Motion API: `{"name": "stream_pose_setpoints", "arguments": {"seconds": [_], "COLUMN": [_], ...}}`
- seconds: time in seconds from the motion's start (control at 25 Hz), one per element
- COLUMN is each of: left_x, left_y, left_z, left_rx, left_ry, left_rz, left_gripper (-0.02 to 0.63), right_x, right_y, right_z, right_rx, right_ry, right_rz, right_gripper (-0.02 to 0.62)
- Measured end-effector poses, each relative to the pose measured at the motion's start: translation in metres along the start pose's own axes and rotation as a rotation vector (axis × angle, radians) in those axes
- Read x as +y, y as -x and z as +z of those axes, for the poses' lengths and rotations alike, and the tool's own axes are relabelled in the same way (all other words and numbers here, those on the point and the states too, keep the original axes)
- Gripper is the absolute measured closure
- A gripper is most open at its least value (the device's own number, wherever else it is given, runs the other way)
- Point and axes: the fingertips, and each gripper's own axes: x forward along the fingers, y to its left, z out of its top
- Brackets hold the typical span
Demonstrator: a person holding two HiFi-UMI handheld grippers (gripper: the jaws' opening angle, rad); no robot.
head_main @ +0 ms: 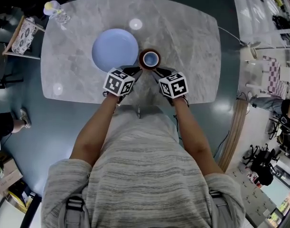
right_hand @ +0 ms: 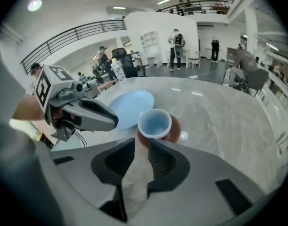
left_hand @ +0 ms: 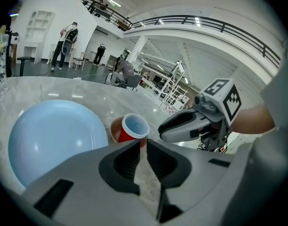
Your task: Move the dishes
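Observation:
A red cup [head_main: 150, 59] with a pale blue inside stands on a brown saucer [head_main: 143, 63] near the middle of the marble table [head_main: 182, 37]. A light blue plate [head_main: 115, 50] lies just left of it. My left gripper [head_main: 137, 70] is at the saucer's near-left rim, and in the left gripper view its jaws [left_hand: 143, 142] stand narrow with the saucer [left_hand: 115, 128] rim pinched between them. My right gripper [head_main: 155, 71] reaches the near-right rim. In the right gripper view its jaws [right_hand: 143, 142] stand apart, with the saucer [right_hand: 176, 128] edge just at their tips and the cup [right_hand: 154, 123] beyond.
A clear bottle with flowers [head_main: 57, 12] stands at the table's far left corner. A chair with a patterned cushion [head_main: 23, 35] is beside that corner. The table's near edge [head_main: 135, 103] runs just behind my grippers. People stand far off in the hall.

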Motion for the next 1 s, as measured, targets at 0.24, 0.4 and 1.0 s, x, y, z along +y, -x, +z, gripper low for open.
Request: {"name": "stream_pose_setpoints", "arguments": {"seconds": [0.24, 0.4, 1.0], "left_x": [-0.005, -0.009, -0.023], "left_y": [0.000, -0.001, -0.007], "left_z": [-0.002, -0.004, -0.014], "left_rx": [0.021, 0.037, 0.088], "left_ry": [-0.020, -0.040, -0.073], "left_rz": [-0.001, -0.008, -0.033], "left_gripper": [0.548, 0.548, 0.549], "right_x": [-0.023, -0.035, -0.048], "right_y": [-0.011, -0.019, -0.045], "right_z": [-0.015, -0.022, -0.032], "right_rx": [-0.048, -0.068, -0.106], "right_ry": [-0.353, -0.538, -0.923], "right_rz": [-0.023, -0.038, 0.032], "right_gripper": [0.494, 0.494, 0.499]}}
